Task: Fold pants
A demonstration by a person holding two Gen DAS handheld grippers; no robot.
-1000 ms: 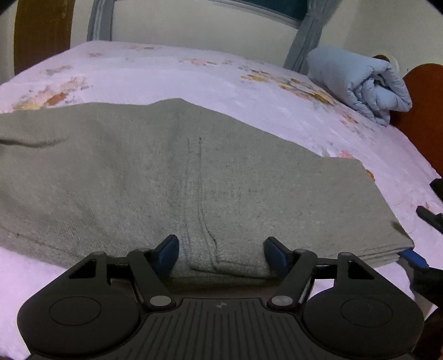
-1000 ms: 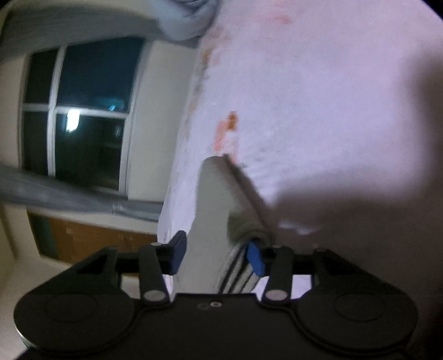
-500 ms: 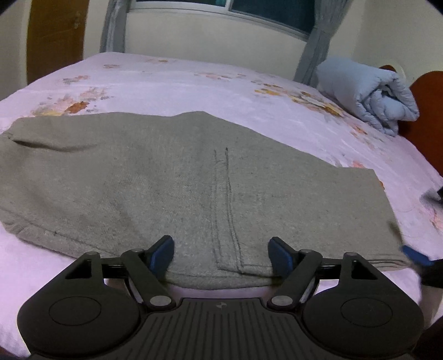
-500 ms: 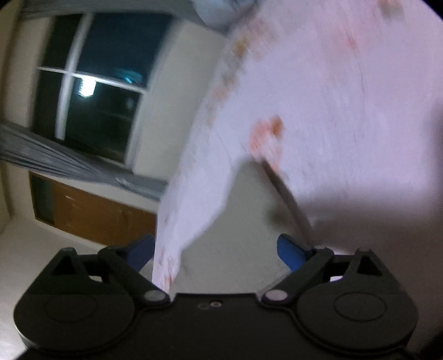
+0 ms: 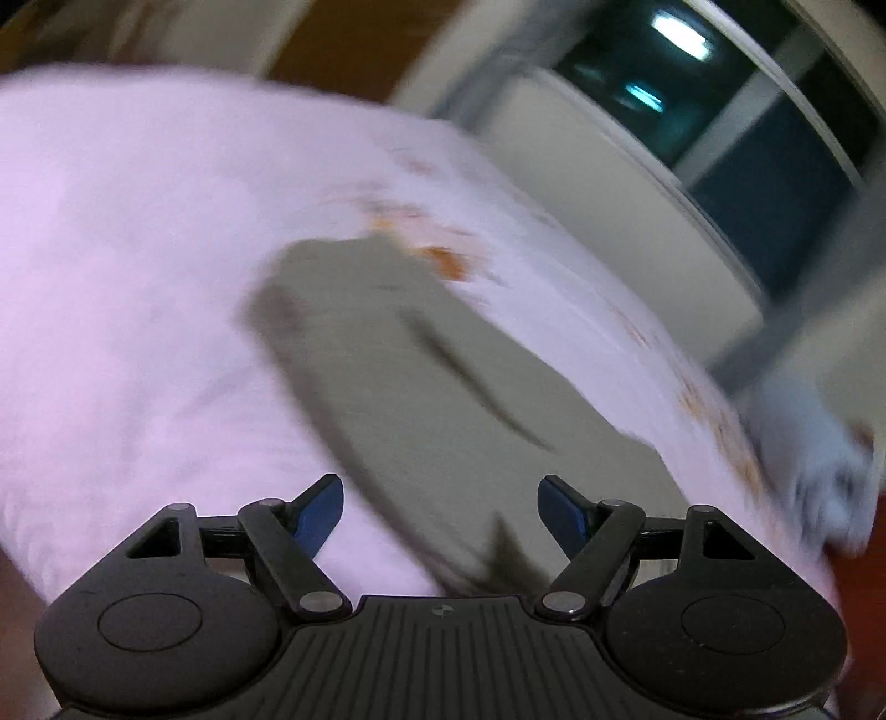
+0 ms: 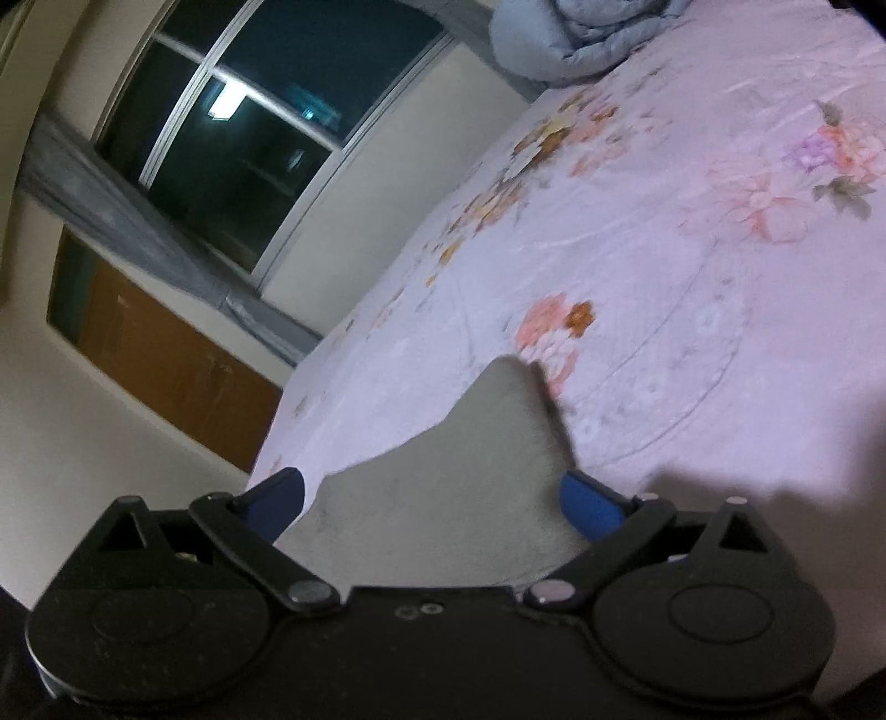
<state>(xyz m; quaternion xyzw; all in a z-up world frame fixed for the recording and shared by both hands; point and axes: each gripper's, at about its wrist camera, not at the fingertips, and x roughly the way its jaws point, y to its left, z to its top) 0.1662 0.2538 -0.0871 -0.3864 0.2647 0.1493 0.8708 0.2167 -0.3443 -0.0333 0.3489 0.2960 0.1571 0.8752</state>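
Bedding (image 6: pixel 692 249) with a floral print is seen beneath, a rolled quilt (image 6: pixel 581 33) well apart. Grey pants (image 6: pixel 459 498) are laid flat, folded. Both the left gripper (image 5: pixel 440 512) and right gripper (image 6: pixel 432 501) are spread wide, the right's jaws just opened, nothing gripped.

Bed with pale floral sheet (image 6: pixel 692 232). Dark night window (image 6: pixel 266 122) reflecting a ceiling light, grey curtain (image 6: pixel 127 221) beside it, cream walls, brown wooden cabinet (image 6: pixel 166 365). Rolled blue quilt (image 6: pixel 576 39) at bed's far end.

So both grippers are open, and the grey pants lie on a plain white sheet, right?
Not plain white: the right wrist view shows the sheet is pale pink with a flower print. The rest holds: the left gripper and right gripper are open, and the pants lie on it.
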